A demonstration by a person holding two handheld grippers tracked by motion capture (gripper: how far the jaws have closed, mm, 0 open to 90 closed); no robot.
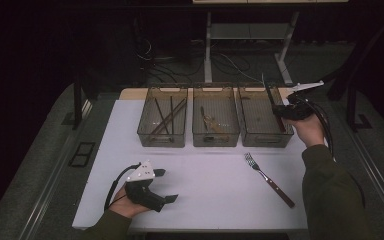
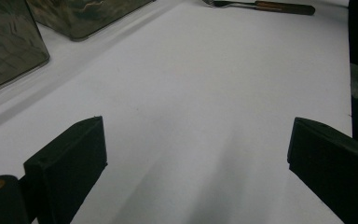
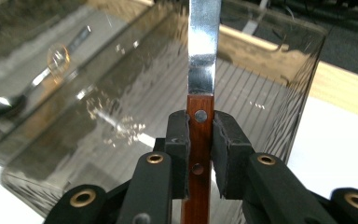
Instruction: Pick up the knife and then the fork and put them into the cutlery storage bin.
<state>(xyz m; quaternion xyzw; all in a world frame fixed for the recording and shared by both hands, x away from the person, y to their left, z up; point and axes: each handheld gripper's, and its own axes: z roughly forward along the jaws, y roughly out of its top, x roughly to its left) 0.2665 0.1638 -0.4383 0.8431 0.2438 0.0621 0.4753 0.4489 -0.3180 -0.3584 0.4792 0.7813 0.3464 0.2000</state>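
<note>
— White table [image 1: 205, 175] first: what sits along its far edge?
— Three clear bins [image 1: 215, 122]. Right gripper [image 3: 200, 140] clamps a wooden-handled knife [image 3: 201, 84] over the right-hand one.
— And the left gripper [image 1: 159, 185]?
— Near the front-left corner, jaws wide, empty. A fork [image 1: 269, 179] lies toward the front-right.

The room is dark all around, and the light falls mostly on the white table top [image 1: 215, 185], which has a strip of pale wood [image 1: 130, 93] at its far edge. Behind it stands another table – its grey metal legs [image 1: 208, 47] are visible, with black cables [image 1: 155, 62] loose on the floor. The floor [image 1: 35, 150] is grey carpet.
</note>
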